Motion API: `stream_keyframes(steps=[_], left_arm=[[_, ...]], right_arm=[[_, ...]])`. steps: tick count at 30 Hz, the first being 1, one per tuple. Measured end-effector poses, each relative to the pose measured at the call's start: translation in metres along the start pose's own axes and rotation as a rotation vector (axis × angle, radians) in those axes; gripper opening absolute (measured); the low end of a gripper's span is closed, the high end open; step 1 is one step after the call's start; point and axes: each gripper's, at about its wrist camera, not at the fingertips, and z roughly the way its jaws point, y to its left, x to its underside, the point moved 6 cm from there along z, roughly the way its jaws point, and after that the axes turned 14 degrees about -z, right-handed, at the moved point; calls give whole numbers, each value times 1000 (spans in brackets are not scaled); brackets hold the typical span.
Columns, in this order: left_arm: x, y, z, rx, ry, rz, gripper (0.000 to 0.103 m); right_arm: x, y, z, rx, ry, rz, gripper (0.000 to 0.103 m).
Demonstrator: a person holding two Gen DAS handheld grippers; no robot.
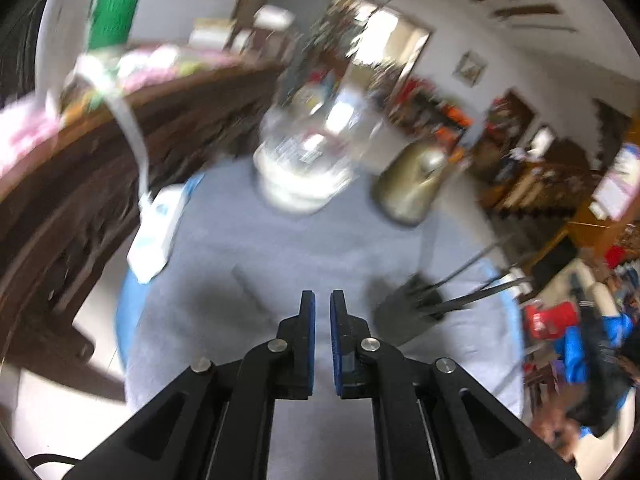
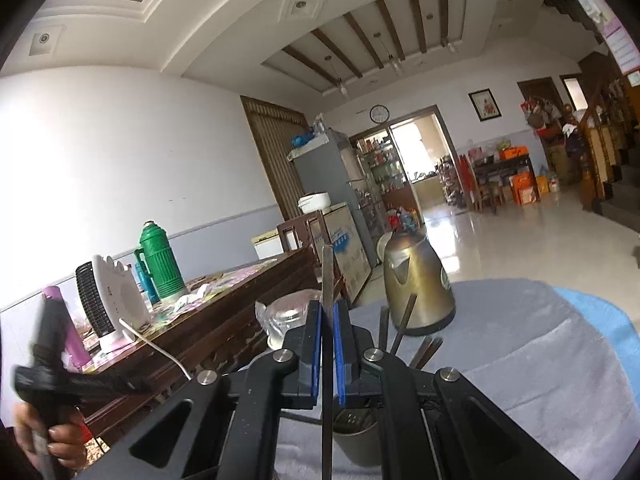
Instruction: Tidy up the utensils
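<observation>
between the right gripper (image 2: 328, 344) pads stands a thin upright utensil (image 2: 327, 280), clamped, just above a dark holder (image 2: 354, 436) with other utensils (image 2: 404, 320) on the grey cloth (image 2: 520, 360). left gripper (image 1: 322, 308) nearly closed, empty, holder (image 1: 404, 312) to its right.

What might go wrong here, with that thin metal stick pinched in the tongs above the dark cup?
The right tongs grip the metal utensil on a narrow edge, so it may slip or twist. Lowered off-centre, it might tip the utensil holder. The kettle stands close and may get bumped.
</observation>
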Motion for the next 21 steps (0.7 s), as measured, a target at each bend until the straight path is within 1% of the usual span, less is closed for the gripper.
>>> stream_keyframes(steps=[1,3,5,6,8,10,12,14,16,20,21], left_arm=[[-1,11,16,-36,34,-29,6],[-2,27,46,-79,96,-84,6],[-1,43,77,-138,162,-137,6],[0,49,92,-165,188,-157,6],[2,54,116,-194,222,-170,6],[2,57,135,-211,256,-205,7],[0,62,155,-227,296,-264,7],[-3,65,168,-242,307,-307,7],[-7,66,179,-255,314,-325,7],[-7,67,198,-259,358,-344,8],[-8,66,200,-255,353,-345,8]], right_arm=[[2,0,1,-1,2,5,6],[6,2,2,-6,8,17,6],[9,4,3,-12,15,19,6],[10,5,3,-15,21,16,6],[12,5,3,-14,29,11,6],[14,3,3,-14,38,10,6],[16,-1,4,-9,45,15,6],[18,-5,5,-10,52,26,6],[19,-8,5,-8,55,31,6],[24,-12,10,-11,69,39,6],[25,-13,11,-14,72,43,6]])
